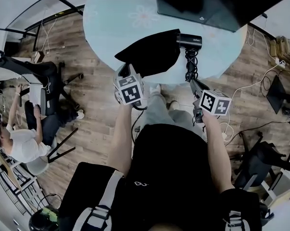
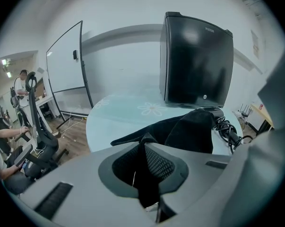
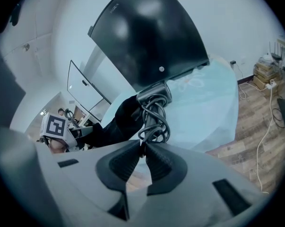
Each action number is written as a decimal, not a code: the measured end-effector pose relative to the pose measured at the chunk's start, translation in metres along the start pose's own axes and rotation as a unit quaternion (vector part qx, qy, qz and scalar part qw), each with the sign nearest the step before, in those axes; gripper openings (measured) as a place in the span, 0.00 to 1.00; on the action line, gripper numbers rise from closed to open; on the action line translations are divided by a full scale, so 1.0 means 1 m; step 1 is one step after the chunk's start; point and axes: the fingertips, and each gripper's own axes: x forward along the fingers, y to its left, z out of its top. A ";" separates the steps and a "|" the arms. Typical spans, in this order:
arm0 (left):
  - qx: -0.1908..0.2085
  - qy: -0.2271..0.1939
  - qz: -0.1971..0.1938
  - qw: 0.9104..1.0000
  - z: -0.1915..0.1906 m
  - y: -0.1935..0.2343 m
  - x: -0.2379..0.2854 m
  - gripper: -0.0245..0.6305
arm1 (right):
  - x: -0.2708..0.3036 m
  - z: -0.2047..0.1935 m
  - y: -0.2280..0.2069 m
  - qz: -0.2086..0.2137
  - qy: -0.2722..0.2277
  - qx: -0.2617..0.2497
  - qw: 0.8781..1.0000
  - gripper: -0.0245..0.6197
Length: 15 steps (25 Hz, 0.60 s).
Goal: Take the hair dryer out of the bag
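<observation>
A black cloth bag (image 1: 152, 52) lies on the round pale-blue table (image 1: 111, 18). A black hair dryer (image 1: 189, 41) pokes out of the bag's right end, its coiled cord (image 1: 190, 64) trailing toward the table's near edge. My left gripper (image 1: 123, 72) is at the bag's near left corner, shut on a fold of the bag (image 2: 144, 174). The rest of the bag (image 2: 189, 129) stretches ahead to the hair dryer (image 2: 217, 112). My right gripper (image 1: 193, 82) is shut on a loop of the cord (image 3: 154, 122), below the hair dryer (image 3: 152, 92) and beside the bag (image 3: 118, 122).
A large black monitor (image 1: 217, 4) stands at the table's far side, close behind the dryer. On the wooden floor are white cables (image 1: 250, 88) at right, and an office chair (image 1: 44, 76) with a seated person (image 1: 19, 138) at left. A whiteboard (image 2: 66, 60) stands far left.
</observation>
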 end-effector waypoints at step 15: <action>-0.016 0.006 -0.008 1.000 0.011 -0.010 -0.004 0.11 | 0.035 0.029 0.002 -0.050 0.001 -0.028 0.998 0.12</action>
